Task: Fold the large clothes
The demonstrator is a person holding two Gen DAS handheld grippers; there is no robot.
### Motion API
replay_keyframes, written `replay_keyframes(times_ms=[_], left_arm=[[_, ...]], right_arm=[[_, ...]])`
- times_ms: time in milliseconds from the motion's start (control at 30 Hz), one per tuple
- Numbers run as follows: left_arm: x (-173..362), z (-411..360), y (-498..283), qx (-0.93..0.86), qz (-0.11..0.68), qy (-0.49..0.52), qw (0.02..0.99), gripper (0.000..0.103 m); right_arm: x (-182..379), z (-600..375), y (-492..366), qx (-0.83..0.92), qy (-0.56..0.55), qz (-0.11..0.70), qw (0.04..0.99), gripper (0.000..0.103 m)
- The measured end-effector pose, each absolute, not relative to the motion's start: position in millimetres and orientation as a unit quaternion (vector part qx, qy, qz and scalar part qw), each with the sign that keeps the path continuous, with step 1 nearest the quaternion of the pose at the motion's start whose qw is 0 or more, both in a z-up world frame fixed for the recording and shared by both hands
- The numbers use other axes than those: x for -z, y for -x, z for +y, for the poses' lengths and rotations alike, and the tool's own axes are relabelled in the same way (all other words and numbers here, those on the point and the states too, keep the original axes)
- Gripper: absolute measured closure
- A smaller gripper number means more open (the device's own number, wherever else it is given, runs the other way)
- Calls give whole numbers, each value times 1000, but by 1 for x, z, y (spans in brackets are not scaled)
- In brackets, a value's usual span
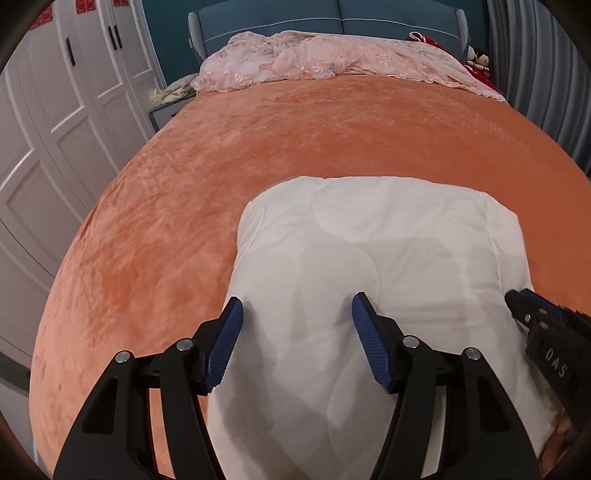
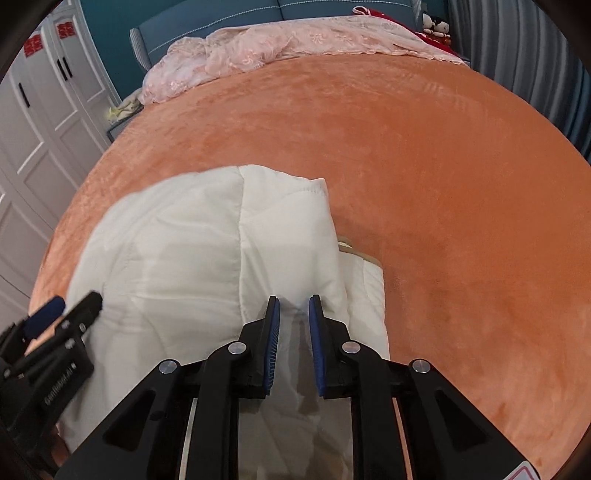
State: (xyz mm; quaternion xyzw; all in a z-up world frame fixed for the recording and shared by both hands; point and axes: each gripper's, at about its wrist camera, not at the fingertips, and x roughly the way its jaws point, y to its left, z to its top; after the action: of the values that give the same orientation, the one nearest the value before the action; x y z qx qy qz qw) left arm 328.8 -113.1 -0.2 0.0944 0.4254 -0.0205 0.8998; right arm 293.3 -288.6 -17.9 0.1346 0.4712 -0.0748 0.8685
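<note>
Right claw is nearly closed, blue pads a narrow gap apart, and the white quilted padded garment shows in that gap, though I honestly can't tell if the pads are pinching the fabric or just hanging over it. Left claw is roughly half open with nothing gripped, one pad over the bundle's left edge and the other over its middle. My guess is that they're spread like this so each takes one side of the near edge and the next fold stays square. The garment is already a thick folded block on the near part of the orange plush bedspread, with a lower layer peeking out on its right side in the right wrist view. Further back, a crumpled pink lace cover lies against the teal headboard, white wardrobe doors off to the left.
</note>
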Motion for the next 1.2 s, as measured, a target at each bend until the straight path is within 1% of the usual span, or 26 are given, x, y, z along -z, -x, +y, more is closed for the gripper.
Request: replay_keyframes(times_ms=[233,400,467,500,533,567,600,633,700,867,1067,1200], left_arm=[[21,-111,-329,3,398,-80,914,38],[26,-114,-325,-6,382,-90,920,37],[22,-114,-321,-4,381,-92,920,36],[19,-113,-318,-2,381,-91,920,33],[15,-110,-313,-1,382,-91,920,26],[11,-107,-308,-3,384,-88,919,22],[7,-104,-301,-4,386,-85,919,15],[3,-99,-292,-5,388,-81,918,12],[-1,-93,-275,1,395,-74,916,12],[-4,-88,-227,9,413,-78,907,12],[3,-88,-178,15,444,-91,891,12],[7,-85,-149,12,458,-102,883,12]], right_arm=[[38,-291,-295,65,-134,459,876,91],[41,-285,-294,68,-114,449,884,90],[37,-285,-291,66,-116,450,883,88],[32,-286,-288,66,-118,451,882,87],[26,-287,-283,68,-119,453,881,83],[22,-286,-278,69,-120,453,881,80],[11,-286,-264,73,-120,449,882,70],[6,-284,-255,74,-119,447,884,54],[-6,-284,-225,74,-117,439,888,42],[4,-281,-162,64,-126,467,873,42],[24,-275,-121,82,-109,507,851,42],[19,-265,-92,83,-91,513,849,42]])
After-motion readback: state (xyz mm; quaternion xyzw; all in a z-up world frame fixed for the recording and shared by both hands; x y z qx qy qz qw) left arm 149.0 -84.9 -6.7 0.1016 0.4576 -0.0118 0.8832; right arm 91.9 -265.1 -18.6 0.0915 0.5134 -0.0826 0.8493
